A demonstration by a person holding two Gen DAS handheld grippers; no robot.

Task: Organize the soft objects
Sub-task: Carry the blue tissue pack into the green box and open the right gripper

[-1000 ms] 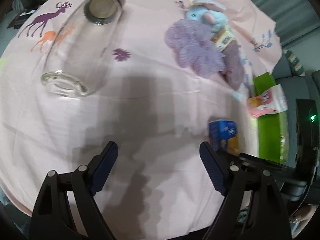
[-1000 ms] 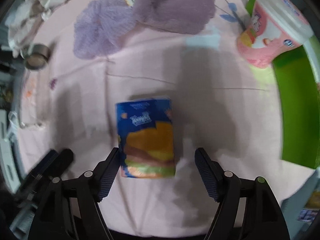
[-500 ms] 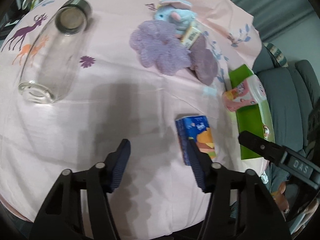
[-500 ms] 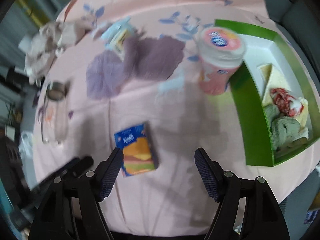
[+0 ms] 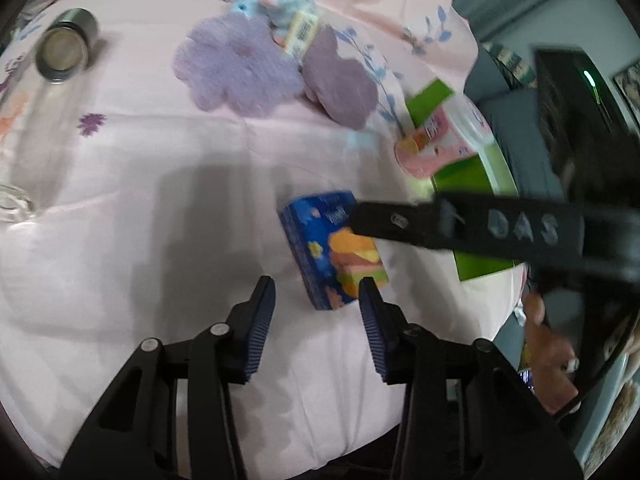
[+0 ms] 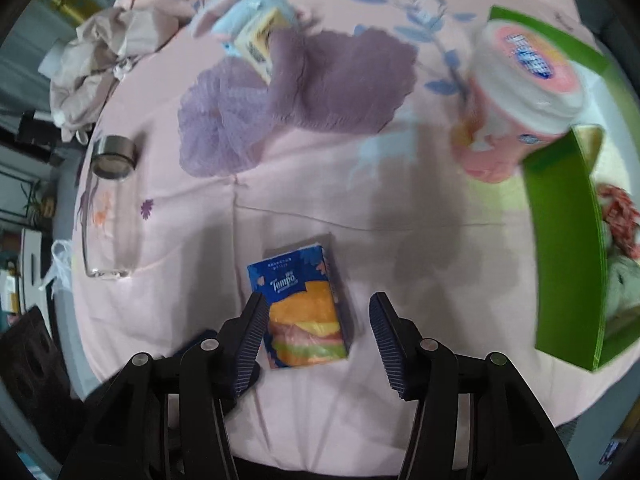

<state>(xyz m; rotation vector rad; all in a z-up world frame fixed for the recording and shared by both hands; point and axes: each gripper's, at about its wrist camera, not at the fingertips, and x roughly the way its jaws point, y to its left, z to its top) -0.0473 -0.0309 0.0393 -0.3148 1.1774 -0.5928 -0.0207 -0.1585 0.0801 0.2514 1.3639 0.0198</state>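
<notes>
Left wrist view
Left gripper (image 5: 316, 298): jaws apart, holding nothing.
Blue tissue pack with burger print (image 5: 332, 248): flat on the pink patterned cloth (image 5: 160, 220), just ahead of the fingertips.

Right wrist view
Right gripper (image 6: 316, 314): jaws apart, straddling the pack's (image 6: 304, 308) near end.
Green tray (image 6: 564, 248): at right, soft items inside.

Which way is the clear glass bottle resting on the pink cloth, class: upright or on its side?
On its side. In the right wrist view the glass bottle lies flat along the pink cloth, metal cap at one end, base at the other.
</notes>
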